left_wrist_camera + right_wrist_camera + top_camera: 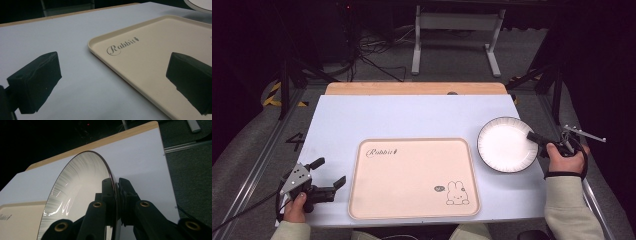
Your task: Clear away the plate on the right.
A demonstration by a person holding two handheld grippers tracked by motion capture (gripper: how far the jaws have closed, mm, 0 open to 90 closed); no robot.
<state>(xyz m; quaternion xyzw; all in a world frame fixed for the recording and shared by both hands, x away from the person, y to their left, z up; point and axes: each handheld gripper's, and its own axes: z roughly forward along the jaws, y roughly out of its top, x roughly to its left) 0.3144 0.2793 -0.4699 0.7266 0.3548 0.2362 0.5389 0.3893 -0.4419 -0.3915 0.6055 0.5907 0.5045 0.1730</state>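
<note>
Bare tray – open to reach – only the plate beside it.

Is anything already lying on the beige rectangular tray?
No, the beige rectangular tray bears only its printed rabbit; the white round plate sits right of it.

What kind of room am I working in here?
Likely a lab or recording rig, not a kitchen: a white-topped table framed by metal rails, loose cables on a grey carpeted floor, dark surroundings, and only a beige tray and white plate laid out.

White round plate with dark rim, ribbed border, glossy, at table's right side, rim pinched
</note>
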